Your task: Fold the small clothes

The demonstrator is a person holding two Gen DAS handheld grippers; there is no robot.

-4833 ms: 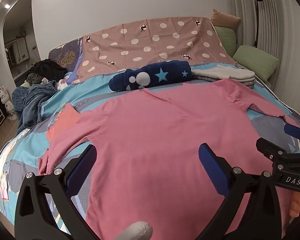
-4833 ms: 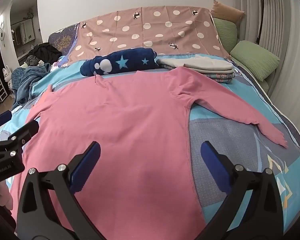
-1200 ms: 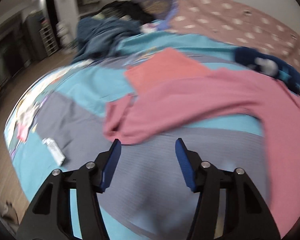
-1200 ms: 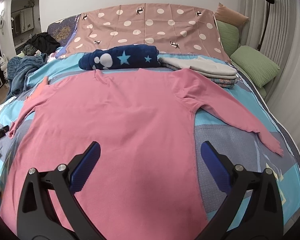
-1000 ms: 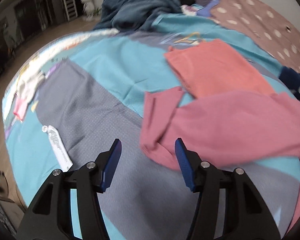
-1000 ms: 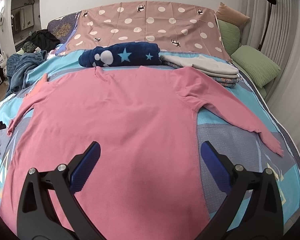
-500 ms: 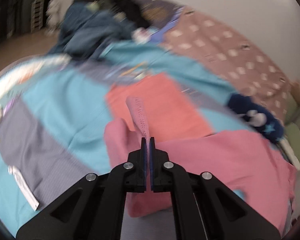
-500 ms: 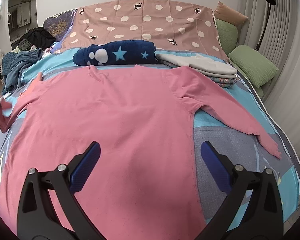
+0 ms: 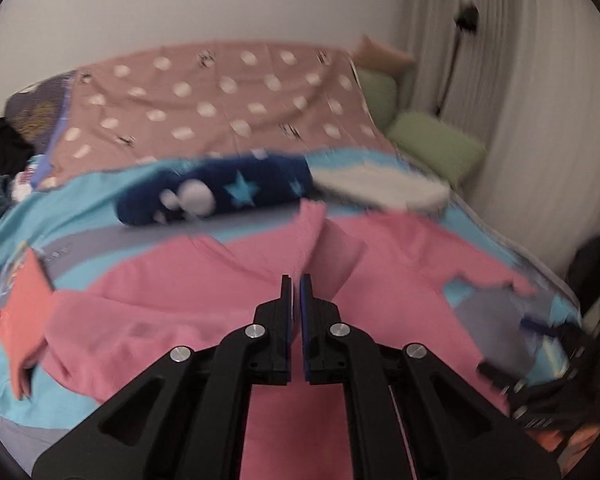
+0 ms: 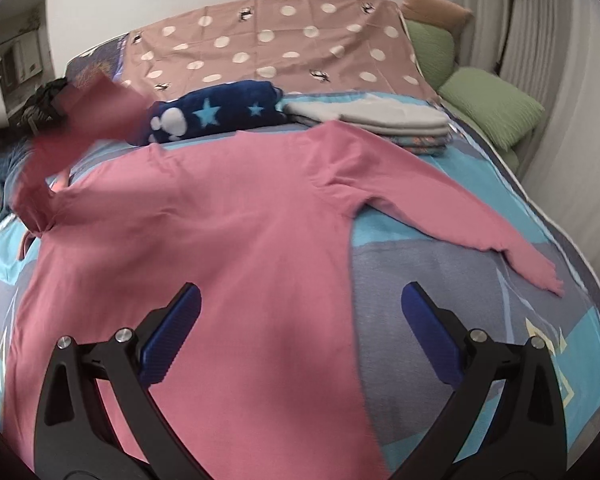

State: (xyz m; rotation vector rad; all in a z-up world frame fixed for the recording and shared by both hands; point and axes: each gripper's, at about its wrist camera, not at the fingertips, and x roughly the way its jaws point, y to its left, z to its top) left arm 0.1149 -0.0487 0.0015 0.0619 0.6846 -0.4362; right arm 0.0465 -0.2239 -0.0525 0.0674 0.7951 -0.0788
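Observation:
A pink long-sleeved shirt (image 10: 240, 240) lies spread flat on the bed. In the left wrist view my left gripper (image 9: 296, 280) pinches the cuff of the shirt's left sleeve (image 9: 312, 232) between its pads, held up over the shirt's body (image 9: 180, 300). Its jaws are opening slightly, with the cloth still between them. From the right wrist view that raised sleeve (image 10: 88, 120) is a blurred pink shape at upper left. My right gripper (image 10: 300, 296) hovers open over the lower part of the shirt, holding nothing. The right sleeve (image 10: 460, 224) lies stretched out on the bedspread.
Behind the shirt lie a navy star-patterned roll (image 10: 216, 114) and a folded grey stack (image 10: 372, 120). A spotted brown cover (image 10: 280, 48) and green pillows (image 10: 492, 104) are at the bed's head. An orange garment (image 9: 24, 292) lies at the left, dark clothes (image 9: 0, 148) beyond.
My left gripper closed on the left sleeve's cuff, lifted it and swung it right over the shirt's body. The right gripper shifted only a little and stayed open.

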